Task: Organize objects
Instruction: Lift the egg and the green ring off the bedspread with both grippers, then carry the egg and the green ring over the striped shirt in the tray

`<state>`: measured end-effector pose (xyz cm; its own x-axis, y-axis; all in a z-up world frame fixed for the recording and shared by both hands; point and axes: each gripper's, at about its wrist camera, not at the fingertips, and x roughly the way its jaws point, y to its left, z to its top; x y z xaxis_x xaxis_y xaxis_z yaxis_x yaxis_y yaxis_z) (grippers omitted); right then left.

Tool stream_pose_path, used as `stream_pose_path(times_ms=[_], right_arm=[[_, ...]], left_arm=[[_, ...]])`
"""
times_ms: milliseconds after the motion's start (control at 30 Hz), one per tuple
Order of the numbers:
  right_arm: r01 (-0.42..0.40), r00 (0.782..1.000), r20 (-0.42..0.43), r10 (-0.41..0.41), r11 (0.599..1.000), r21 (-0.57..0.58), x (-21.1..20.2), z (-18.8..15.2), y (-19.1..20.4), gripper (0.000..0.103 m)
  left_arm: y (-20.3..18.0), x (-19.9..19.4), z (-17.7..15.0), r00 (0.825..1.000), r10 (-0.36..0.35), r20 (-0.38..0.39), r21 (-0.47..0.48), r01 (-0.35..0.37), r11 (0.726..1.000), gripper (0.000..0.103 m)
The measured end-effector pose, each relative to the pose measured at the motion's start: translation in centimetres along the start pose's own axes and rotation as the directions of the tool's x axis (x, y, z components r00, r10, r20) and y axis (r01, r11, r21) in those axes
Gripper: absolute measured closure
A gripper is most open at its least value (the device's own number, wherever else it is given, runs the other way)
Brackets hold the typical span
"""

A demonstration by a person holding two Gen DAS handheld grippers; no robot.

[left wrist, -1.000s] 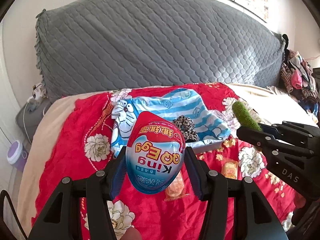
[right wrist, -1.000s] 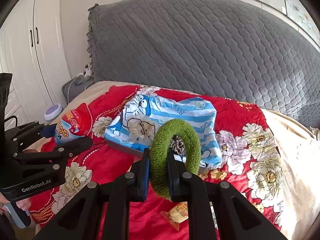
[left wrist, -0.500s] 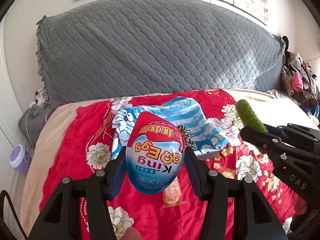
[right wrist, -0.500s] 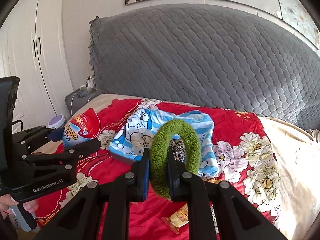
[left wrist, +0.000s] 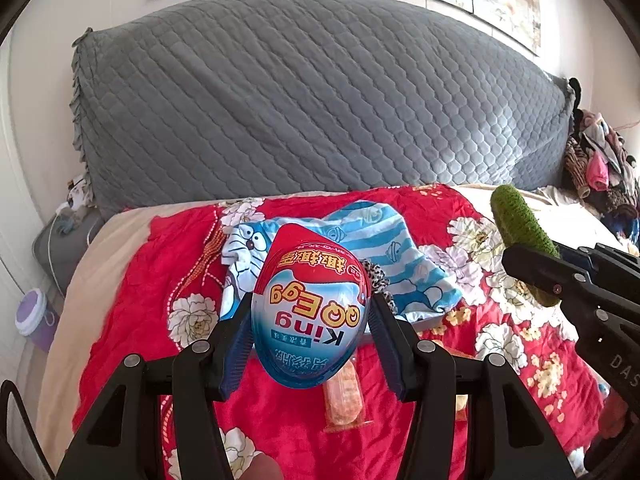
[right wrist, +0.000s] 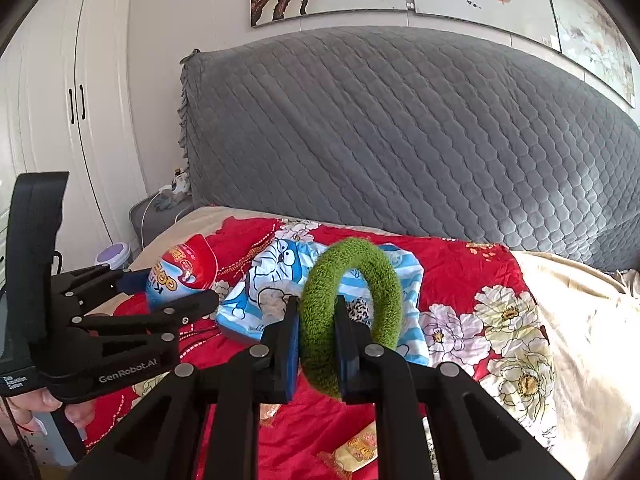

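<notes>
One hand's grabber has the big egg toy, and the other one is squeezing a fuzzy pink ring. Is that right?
Almost. The ring is green, not pink. The right wrist view shows the right gripper with its jaws pressed on a fuzzy green ring. The rest holds: the left gripper has the egg toy between its jaws.

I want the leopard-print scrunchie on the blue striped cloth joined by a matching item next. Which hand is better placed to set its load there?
Right, probably. The right gripper holds the green scrunchie directly in line with the leopard scrunchie on the blue striped cloth. The left gripper holds a toy egg, not a matching item.
</notes>
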<state>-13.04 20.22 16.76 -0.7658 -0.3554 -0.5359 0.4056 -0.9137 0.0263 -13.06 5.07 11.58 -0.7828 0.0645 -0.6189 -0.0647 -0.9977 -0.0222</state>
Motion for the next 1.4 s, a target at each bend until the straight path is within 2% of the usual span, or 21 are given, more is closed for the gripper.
stream_pose_path(times_ms=[700, 900, 1400], right_arm=[[-0.003, 1.000, 0.031, 0.004, 0.999, -0.038, 1.1, 0.9, 0.9, 0.088], [0.005, 0.996, 0.084, 0.001, 0.998, -0.062, 1.7, 2.1, 1.2, 0.088], [0.019, 0.999, 0.038, -0.018, 0.999, -0.035, 6.3, 1.0, -0.3, 0.088]], left_arm=[[0.2, 1.2, 1.3, 1.000, -0.005, 0.019, -0.011, 0.005, 1.000, 0.046], [0.6, 2.4, 1.4, 1.000, 0.007, 0.005, -0.003, -0.007, 1.000, 0.046], [1.5, 7.2, 1.3, 1.000, 0.003, -0.017, -0.025, -0.003, 1.000, 0.046]])
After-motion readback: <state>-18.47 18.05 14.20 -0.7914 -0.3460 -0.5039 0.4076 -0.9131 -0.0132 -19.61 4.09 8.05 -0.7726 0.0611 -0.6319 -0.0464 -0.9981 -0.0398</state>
